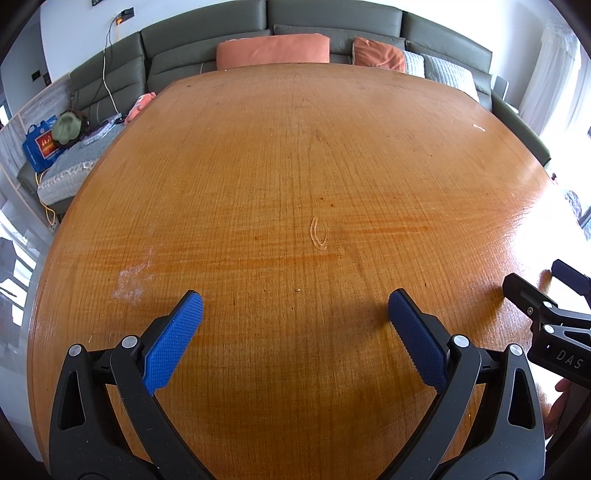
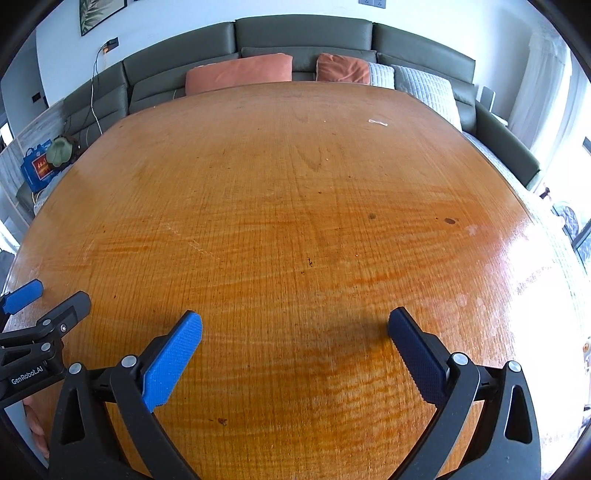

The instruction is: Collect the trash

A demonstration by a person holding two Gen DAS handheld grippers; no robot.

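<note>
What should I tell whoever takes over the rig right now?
Left gripper: open, nothing between its fingers, above the wooden table.
Right gripper: open, nothing held, beside the left one.
Trash: only a small white scrap shows, far across the table towards the sofa, plus a tiny crumb near the left gripper. No bin in view.
Done: cannot tell from here.
Left: probably pick up the scrap and crumb.

Both grippers hang side by side above the near edge of the tabletop (image 1: 295, 166), tilted downward and forward. The left gripper (image 1: 295, 306) has its blue pads (image 1: 173, 339) spread wide with nothing between them. The right gripper (image 2: 295, 325) stands just as wide, empty too. A bit of a hand (image 2: 35, 424) shows behind the left one.
</note>
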